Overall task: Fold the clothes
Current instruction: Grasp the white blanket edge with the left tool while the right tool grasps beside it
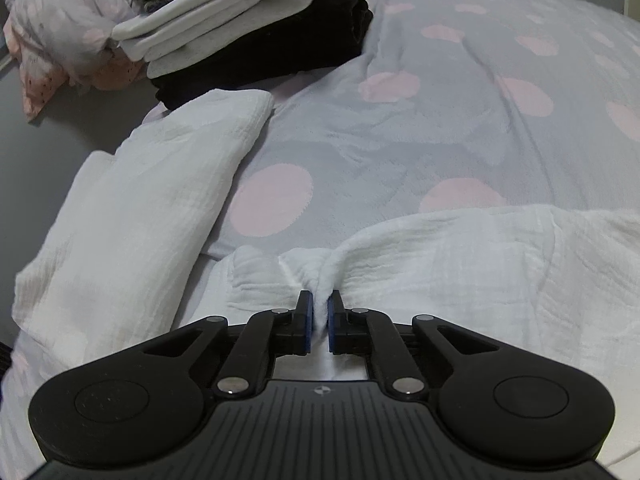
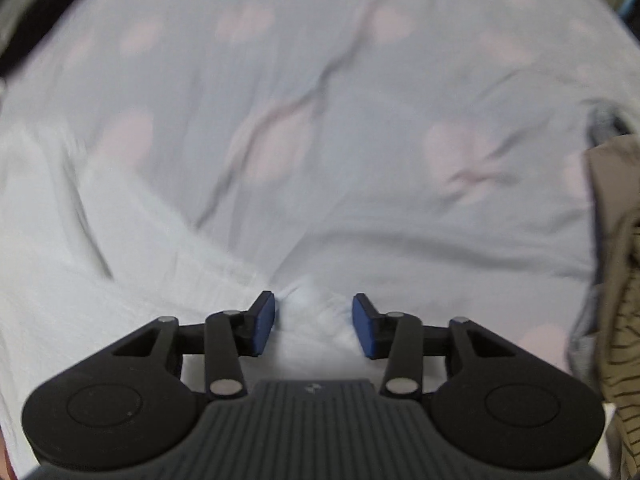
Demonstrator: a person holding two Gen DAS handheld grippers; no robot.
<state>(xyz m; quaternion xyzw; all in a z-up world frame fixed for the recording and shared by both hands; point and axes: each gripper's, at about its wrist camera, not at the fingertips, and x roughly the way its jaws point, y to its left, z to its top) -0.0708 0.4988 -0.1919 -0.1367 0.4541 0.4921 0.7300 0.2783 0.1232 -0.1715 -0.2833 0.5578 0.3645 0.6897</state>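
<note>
A white crinkled garment (image 1: 460, 264) lies spread on the bed, one part of it folded over at the left (image 1: 132, 216). My left gripper (image 1: 319, 304) is shut on a bunched pinch of this white cloth at its near edge. In the blurred right wrist view the same white garment (image 2: 100, 264) lies at the lower left. There my right gripper (image 2: 314, 312) stands open above a small hump of the cloth, and its blue pads (image 2: 264, 322) do not press on the fabric.
The bed cover (image 1: 460, 112) is pale blue-grey with pink dots. A stack of folded clothes (image 1: 248, 28), white over black, sits at the far left, beside a crumpled dotted bundle (image 1: 64, 36). A tan and striped pile of clothes (image 2: 618, 280) lies at the right edge.
</note>
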